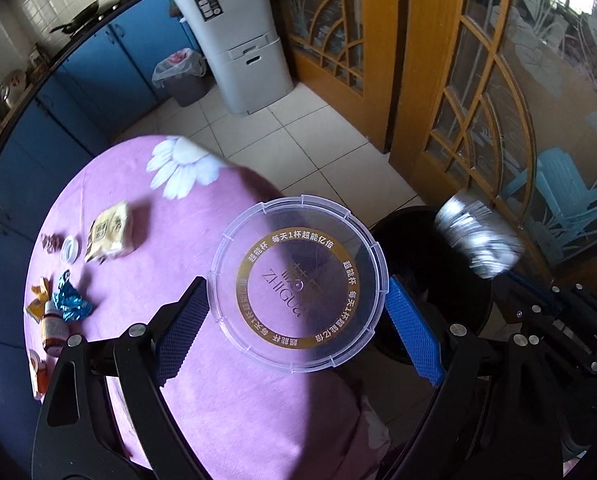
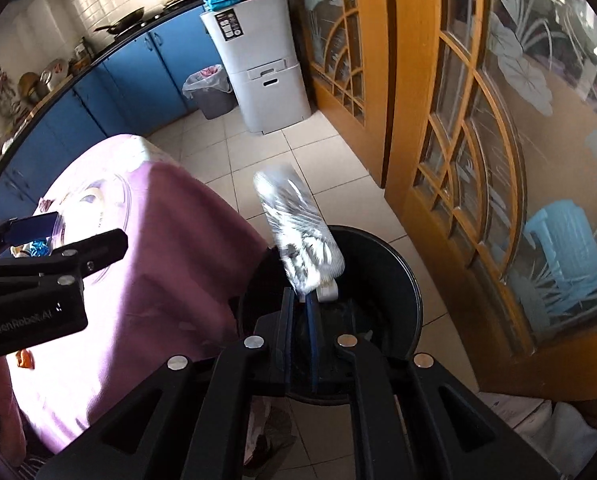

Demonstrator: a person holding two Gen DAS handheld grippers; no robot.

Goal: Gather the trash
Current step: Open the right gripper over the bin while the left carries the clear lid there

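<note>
Two pieces of trash are riding toward the black bin (image 2: 402, 280), which is standing on the floor just beside the tabletop (image 1: 226, 400) under its purple cloth. The right gripper (image 2: 300, 312) is pinching the white end of a crumpled silver pouch (image 2: 298, 228), jaws clenched, directly above the bin's mouth; releasing there, low and centred, should drop it clean. The left gripper (image 1: 296, 312) is carrying a clear round lid (image 1: 298, 284) edge to edge in widely spread jaws, over the tabletop's rim next to the bin (it probably needs to travel further over the opening, then tilt, since the lid is wide). Only the left wrist view is showing the remaining litter: a tan snack packet (image 1: 110, 236), blue foil (image 1: 70, 296), a small bottle (image 1: 54, 328). Only the right view is showing the bin's interior.
</note>
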